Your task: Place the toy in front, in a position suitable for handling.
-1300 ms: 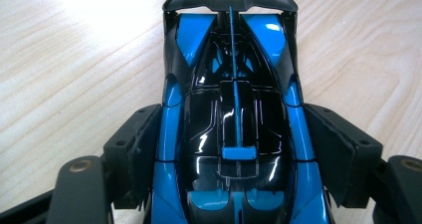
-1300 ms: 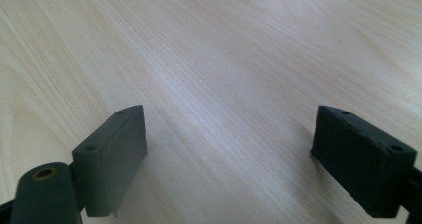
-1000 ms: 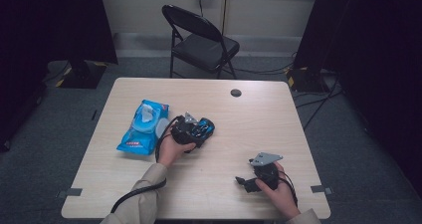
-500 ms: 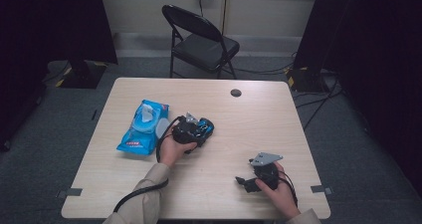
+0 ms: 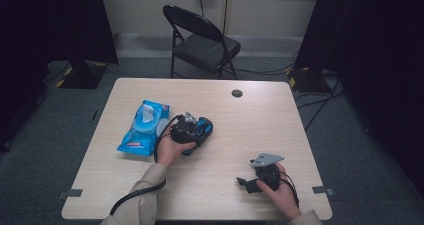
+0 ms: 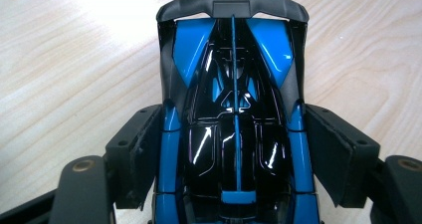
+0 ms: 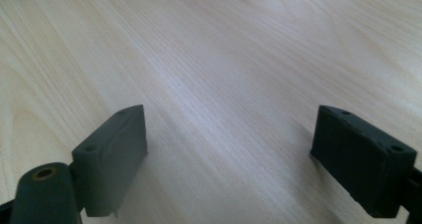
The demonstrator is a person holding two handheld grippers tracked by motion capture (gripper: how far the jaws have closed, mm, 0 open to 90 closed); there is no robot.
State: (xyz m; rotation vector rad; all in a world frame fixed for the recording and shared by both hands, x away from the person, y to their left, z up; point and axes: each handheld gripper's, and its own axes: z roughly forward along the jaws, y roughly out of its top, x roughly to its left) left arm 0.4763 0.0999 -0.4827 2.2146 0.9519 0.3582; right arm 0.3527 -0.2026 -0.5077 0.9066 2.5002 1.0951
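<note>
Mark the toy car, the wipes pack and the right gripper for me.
toy car [image 6: 234,134]: left gripper view, on its black roof.
wipes pack [image 5: 142,130]: high view, on its blue front.
right gripper [image 5: 244,183]: high view, between its jaw tips.

The left gripper has just been closing its jaws on the blue-and-black toy car — the pads now sit against the car's flanks, which lie between them on the table.
</note>
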